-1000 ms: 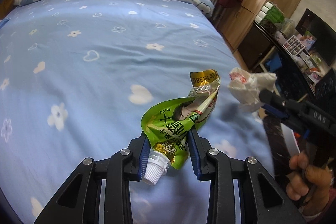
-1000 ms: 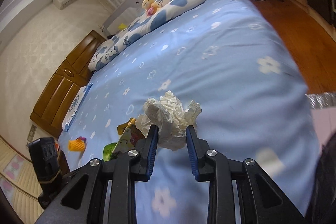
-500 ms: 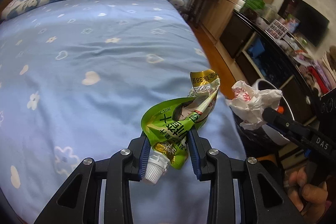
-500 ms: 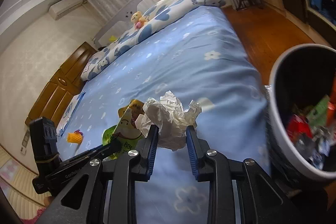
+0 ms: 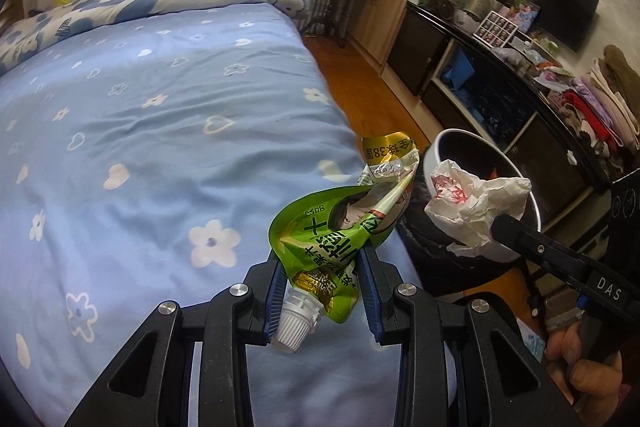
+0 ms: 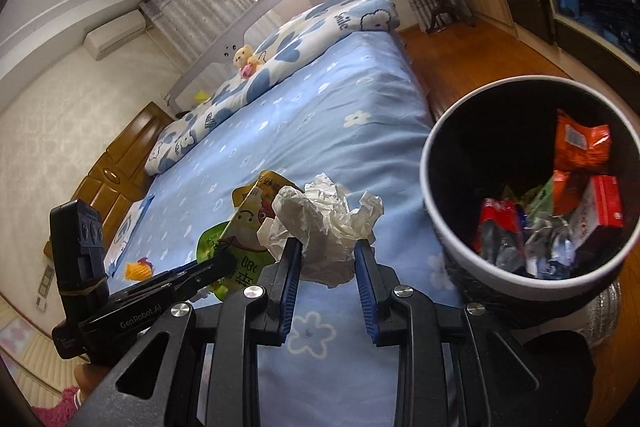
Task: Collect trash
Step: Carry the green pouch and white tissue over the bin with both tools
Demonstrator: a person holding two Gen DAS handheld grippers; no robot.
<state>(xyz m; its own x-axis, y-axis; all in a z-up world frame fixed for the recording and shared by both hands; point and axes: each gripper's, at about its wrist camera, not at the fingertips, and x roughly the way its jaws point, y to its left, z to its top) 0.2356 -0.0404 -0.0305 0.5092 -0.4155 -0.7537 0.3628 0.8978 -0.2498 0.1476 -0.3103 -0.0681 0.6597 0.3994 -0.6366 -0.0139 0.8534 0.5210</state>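
My left gripper (image 5: 322,269) is shut on a crumpled green drink pouch (image 5: 332,227) with a white spout, held above the bed's right edge. In the right wrist view the same pouch (image 6: 240,223) shows at the left. My right gripper (image 6: 327,257) is shut on a crumpled white paper wad (image 6: 326,221); in the left wrist view that wad (image 5: 472,203) hangs in front of the bin. A round white-rimmed trash bin (image 6: 436,195) with a dark inside holds several wrappers; it stands on the floor beside the bed, right of both grippers. The bin's rim (image 5: 436,147) also shows in the left view.
A blue bedspread (image 5: 160,131) with white flowers fills the left. A small yellow item (image 6: 138,269) lies near a white tissue pack (image 6: 128,227) on the bed. Dark cabinets (image 5: 500,99) with clutter line the right wall, and wooden floor (image 5: 360,95) runs between.
Both grippers have swung right from over the bed toward its edge, carrying the pouch and the paper wad. The bin has come into view and now looks larger and closer.
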